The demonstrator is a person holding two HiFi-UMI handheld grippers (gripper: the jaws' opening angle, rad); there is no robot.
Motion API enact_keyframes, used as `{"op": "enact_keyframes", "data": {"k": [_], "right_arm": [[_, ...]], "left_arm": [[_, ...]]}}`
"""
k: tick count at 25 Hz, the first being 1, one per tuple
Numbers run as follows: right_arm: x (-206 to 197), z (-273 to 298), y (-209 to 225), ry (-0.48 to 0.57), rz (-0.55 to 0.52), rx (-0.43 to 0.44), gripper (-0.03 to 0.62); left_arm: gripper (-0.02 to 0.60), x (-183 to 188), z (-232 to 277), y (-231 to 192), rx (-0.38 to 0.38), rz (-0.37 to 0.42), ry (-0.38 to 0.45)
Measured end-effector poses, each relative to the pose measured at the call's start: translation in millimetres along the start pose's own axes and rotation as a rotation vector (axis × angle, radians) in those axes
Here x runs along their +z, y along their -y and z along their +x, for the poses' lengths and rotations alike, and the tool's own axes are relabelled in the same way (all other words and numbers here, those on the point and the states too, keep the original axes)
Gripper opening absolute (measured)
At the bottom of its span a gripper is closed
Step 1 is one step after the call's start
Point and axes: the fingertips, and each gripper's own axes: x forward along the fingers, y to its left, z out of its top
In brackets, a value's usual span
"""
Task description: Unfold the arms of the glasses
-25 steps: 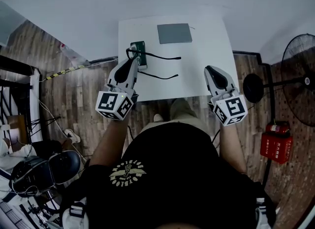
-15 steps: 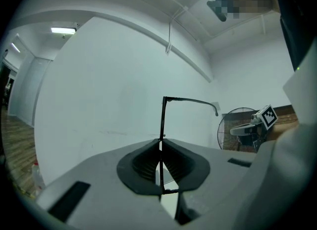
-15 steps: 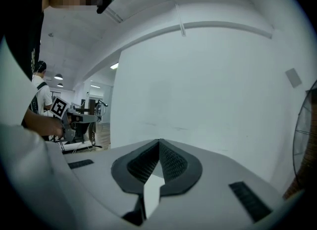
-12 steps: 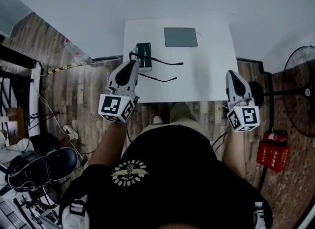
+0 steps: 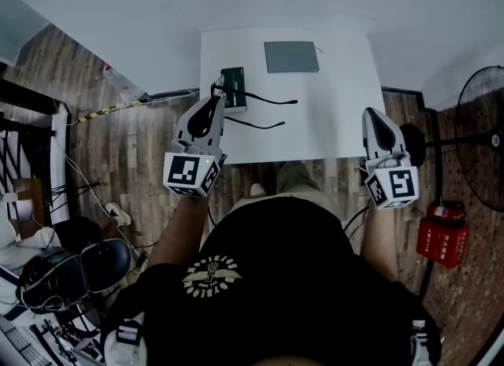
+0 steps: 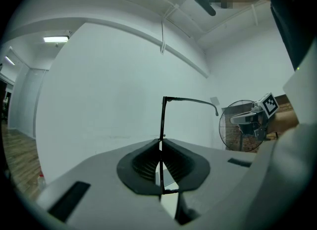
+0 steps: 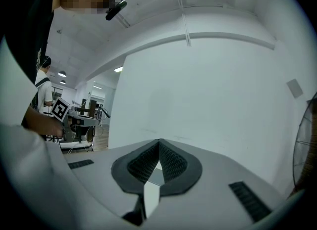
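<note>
Left gripper (image 5: 216,98) (image 6: 160,150): jaws pinched on the glasses (image 6: 162,117) frame, over the table's (image 5: 339,81) near-left part.
Glasses: at the jaw tips, both arms spread out rightward above the table.
Right gripper (image 5: 372,111) (image 7: 158,147): jaws pressed together, empty, just off the table's right edge.
Case (image 5: 233,89): green, on the table, at the left gripper's tips.

glasses (image 5: 276,102) seemingly over table (image 5: 339,120), pad (image 5: 291,57) behind

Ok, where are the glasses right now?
In the head view the glasses are at the left side of the table. The left tool grips their front beside the green case, and both arms stretch right over the top.
</note>
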Motion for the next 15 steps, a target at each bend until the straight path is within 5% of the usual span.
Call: {"op": "enact_keyframes", "data": {"k": [15], "right_arm": [[15,14,-13,0.001,-0.04,0.044,0.0]], "left_arm": [[0.021,5,27,25,-0.044,0.02,0.008]]}}
